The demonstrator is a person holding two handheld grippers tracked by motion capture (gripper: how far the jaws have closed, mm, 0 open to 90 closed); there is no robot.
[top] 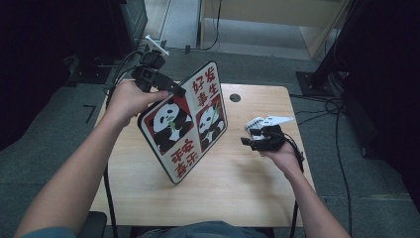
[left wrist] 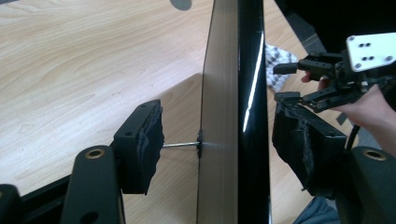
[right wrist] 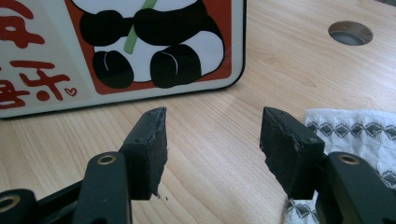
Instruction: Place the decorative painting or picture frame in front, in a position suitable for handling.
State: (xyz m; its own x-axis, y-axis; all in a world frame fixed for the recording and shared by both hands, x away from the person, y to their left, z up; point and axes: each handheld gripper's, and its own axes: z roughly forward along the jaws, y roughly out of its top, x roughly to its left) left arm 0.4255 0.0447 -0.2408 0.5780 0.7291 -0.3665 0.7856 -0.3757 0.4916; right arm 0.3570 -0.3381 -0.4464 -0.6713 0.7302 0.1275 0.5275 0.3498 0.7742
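Observation:
A panda picture board (top: 183, 124) with red Chinese writing stands on the wooden table (top: 237, 183), its lower edge resting on the wood (right wrist: 116, 46). My left gripper (top: 176, 89) straddles the board's top edge. In the left gripper view the board (left wrist: 224, 70) is edge-on between the open jaws, and the left pad (left wrist: 149, 140) stands clear of it, with a thin metal pin in the gap. My right gripper (top: 246, 136) hovers low over the table to the board's right, open and empty (right wrist: 212, 126).
A white patterned cloth (top: 255, 122) lies on the table beside the right gripper (right wrist: 359, 130). A round cable hole (top: 235, 97) sits near the table's far edge. Cables and dark stands ring the table on the grey floor.

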